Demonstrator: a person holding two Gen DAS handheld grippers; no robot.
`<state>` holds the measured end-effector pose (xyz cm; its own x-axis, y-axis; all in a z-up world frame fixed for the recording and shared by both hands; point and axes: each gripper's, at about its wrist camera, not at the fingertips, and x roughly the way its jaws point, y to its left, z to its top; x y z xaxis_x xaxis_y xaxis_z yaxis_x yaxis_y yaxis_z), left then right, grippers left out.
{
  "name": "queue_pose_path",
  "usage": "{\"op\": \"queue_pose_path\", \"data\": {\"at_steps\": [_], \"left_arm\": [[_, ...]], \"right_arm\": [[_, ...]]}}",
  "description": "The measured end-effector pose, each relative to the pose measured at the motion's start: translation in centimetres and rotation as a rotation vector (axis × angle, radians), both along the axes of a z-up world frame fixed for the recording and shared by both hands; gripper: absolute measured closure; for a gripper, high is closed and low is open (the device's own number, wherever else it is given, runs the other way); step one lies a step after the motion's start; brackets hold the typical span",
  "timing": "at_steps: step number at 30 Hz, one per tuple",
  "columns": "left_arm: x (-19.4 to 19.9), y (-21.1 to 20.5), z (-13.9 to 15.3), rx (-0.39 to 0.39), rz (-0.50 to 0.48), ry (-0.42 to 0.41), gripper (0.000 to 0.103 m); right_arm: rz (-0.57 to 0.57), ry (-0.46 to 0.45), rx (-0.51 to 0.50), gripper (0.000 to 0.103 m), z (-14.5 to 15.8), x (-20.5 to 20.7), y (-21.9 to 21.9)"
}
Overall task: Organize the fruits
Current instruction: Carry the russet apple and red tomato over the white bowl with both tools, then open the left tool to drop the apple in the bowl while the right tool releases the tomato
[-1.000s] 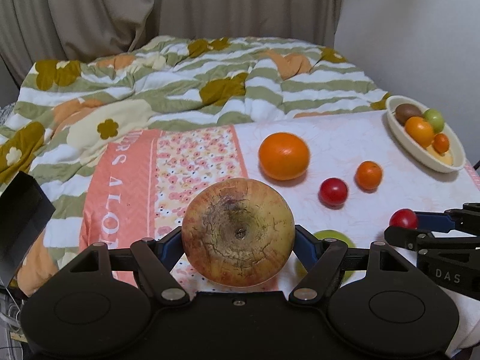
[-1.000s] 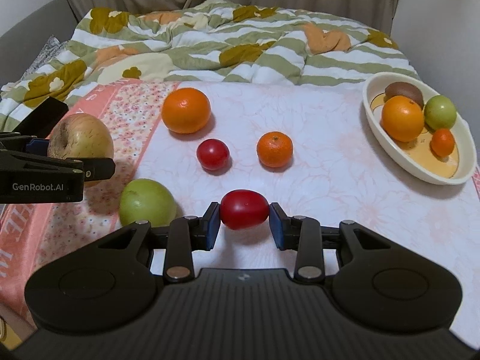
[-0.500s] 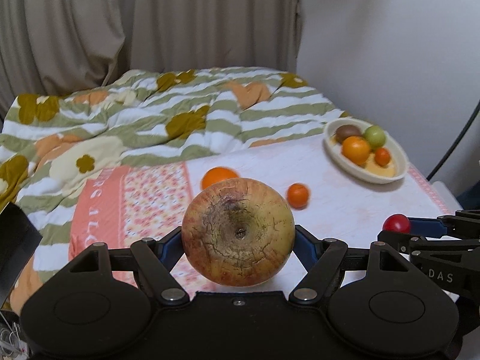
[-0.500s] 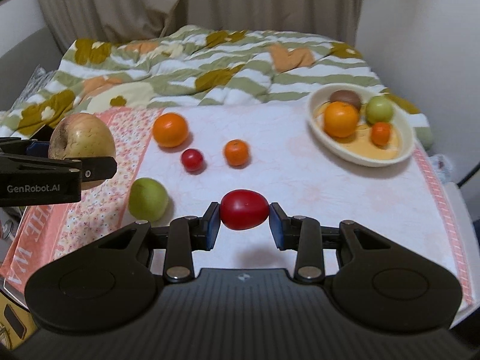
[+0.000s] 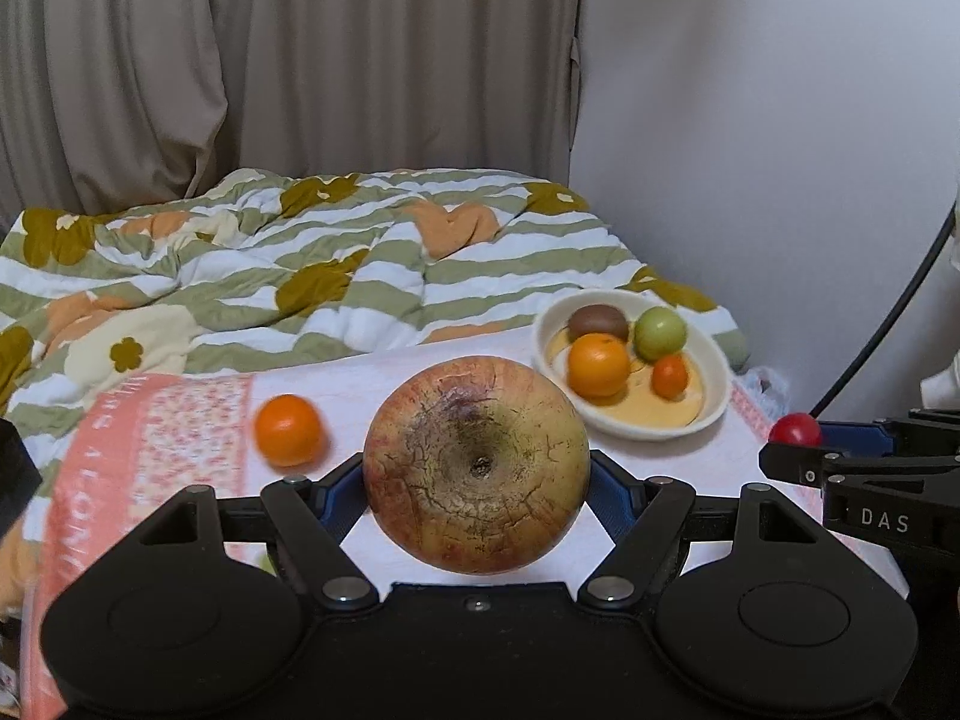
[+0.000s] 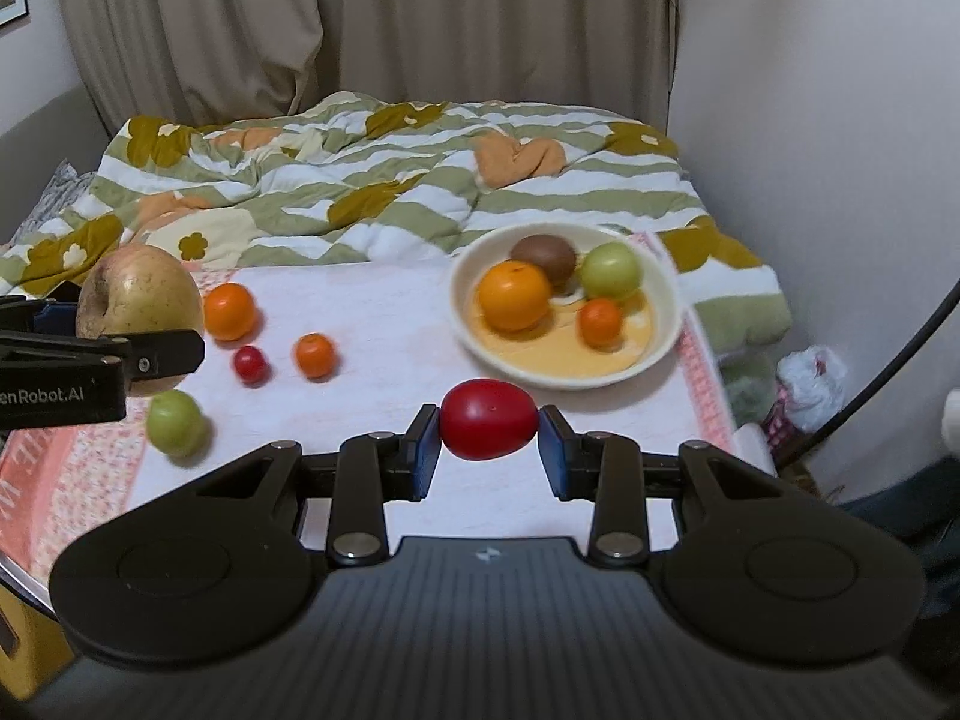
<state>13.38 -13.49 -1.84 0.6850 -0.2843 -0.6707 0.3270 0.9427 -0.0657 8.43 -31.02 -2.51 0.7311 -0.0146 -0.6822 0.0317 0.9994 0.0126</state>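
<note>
1. On the white cloth (image 6: 384, 300), at my right camera's ten o'clock, lie an orange (image 6: 228, 311), a small tomato (image 6: 249, 362), a mandarin (image 6: 314, 354) and a green fruit (image 6: 174, 423); the bowl (image 6: 660, 336) at one o'clock holds four fruits, with nothing between it and my grippers.
2. A striped quilt (image 6: 420, 192) lies beyond, at twelve o'clock.
3. My left gripper's side reads "enRobot.AI"; the right gripper's side reads "DAS".
4. My left gripper (image 5: 477, 483), spread wide, clamps the apple (image 5: 477, 465) in the air.
5. My right gripper (image 6: 489, 447), narrowly parted, pinches the red tomato (image 6: 489, 427) above the cloth, at the bowl's six o'clock.
</note>
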Motion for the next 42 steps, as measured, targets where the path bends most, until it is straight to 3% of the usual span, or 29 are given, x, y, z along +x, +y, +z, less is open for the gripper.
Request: {"op": "queue_pose_path", "data": {"at_steps": [8, 17, 30, 39, 42], "left_arm": [[1.2, -7.2, -1.3, -0.008, 0.043, 0.010, 0.024], [4.4, -13.1, -3.6, 0.037, -0.004, 0.049, 0.024], [9.7, -18.0, -8.1, 0.129, -0.092, 0.106, 0.024], [10.1, -19.8, -9.2, 0.197, -0.161, 0.088, 0.024], [10.2, -19.6, -9.3, 0.191, -0.171, 0.098, 0.017]], "right_arm": [[0.083, -0.015, -0.033, 0.052, 0.0, 2.5, -6.9], [0.063, 0.011, -0.004, 0.052, -1.3, 6.3, -12.5], [0.009, 0.055, 0.043, 0.052, -4.0, 10.6, -15.4], [-0.030, 0.072, 0.051, 0.052, -4.7, 11.4, -16.0], [-0.039, 0.072, 0.047, 0.052, -4.5, 11.5, -16.0]]}}
